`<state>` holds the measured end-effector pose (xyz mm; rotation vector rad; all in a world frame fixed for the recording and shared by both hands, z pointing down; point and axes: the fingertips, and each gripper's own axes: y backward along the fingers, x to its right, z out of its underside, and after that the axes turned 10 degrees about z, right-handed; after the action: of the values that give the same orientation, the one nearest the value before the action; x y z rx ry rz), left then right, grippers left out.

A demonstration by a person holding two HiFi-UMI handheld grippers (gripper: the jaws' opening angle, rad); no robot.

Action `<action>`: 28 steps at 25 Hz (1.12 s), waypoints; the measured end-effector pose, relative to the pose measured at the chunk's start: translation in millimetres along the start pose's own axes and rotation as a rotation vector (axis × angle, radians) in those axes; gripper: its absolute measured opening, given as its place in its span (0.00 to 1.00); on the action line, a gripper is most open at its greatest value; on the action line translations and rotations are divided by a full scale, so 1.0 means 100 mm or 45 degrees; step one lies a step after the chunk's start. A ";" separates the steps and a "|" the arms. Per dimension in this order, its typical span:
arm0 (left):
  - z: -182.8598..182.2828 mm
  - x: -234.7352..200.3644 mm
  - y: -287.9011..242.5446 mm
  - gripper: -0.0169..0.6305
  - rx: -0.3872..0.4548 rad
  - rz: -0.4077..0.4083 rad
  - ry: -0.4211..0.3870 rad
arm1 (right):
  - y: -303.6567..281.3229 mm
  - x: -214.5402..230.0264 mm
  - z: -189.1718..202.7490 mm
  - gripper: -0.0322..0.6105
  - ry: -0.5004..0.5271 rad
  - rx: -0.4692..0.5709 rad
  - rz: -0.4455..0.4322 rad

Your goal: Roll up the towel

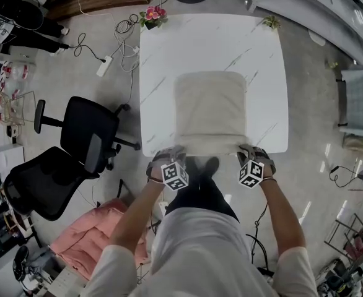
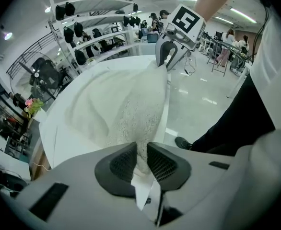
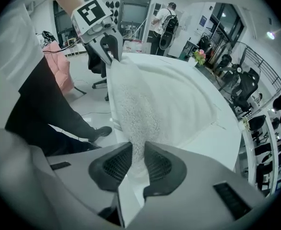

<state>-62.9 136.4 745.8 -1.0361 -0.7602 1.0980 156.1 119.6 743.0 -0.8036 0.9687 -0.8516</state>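
Indoors, a white marbled square table (image 1: 163, 60) is flanked by black office chairs (image 1: 76, 141). A cream fluffy towel (image 1: 209, 107) is spread out, its near corners clamped by the left hand-held gripper (image 2: 141, 161) and the right hand-held gripper (image 3: 138, 163).

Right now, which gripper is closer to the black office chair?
Left. The left gripper, shut on the towel, has the chair off to its left; the right gripper grips the towel's other near corner, farther away.

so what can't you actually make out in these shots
Left gripper view: the towel corner inside the left gripper is buried between its jaws.
Right gripper view: same at the right gripper.
Head view: both pairs of jaws sit under the hands and marker cubes.
Head view: the flowers at the table's far corner are too small to identify.
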 end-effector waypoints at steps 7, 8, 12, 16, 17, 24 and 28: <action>0.09 0.23 0.05 0.13 -0.006 0.040 0.017 | 0.09 -0.17 0.02 0.17 -0.002 0.016 -0.021; 0.12 0.29 0.06 0.13 -0.011 0.058 0.019 | 0.12 -0.23 0.02 0.17 0.001 0.016 -0.041; 0.16 0.50 0.15 0.13 -0.025 0.142 0.018 | 0.27 -0.39 0.02 0.17 -0.017 0.021 -0.113; 0.17 0.57 0.24 0.13 -0.033 0.229 0.011 | 0.36 -0.42 0.00 0.17 -0.068 0.025 -0.165; 0.17 0.56 0.24 0.13 -0.035 0.250 0.013 | 0.37 -0.40 -0.01 0.17 -0.074 0.021 -0.180; 0.07 0.35 0.32 0.13 -0.055 0.459 0.068 | 0.33 -0.12 -0.10 0.19 -0.127 -0.034 -0.344; 0.04 0.23 0.32 0.14 -0.100 0.581 0.067 | 0.25 -0.02 -0.15 0.19 -0.124 -0.086 -0.468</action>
<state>-70.0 162.6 716.9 -1.3406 -0.5388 1.4292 148.2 129.5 716.9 -1.0919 0.7781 -1.0877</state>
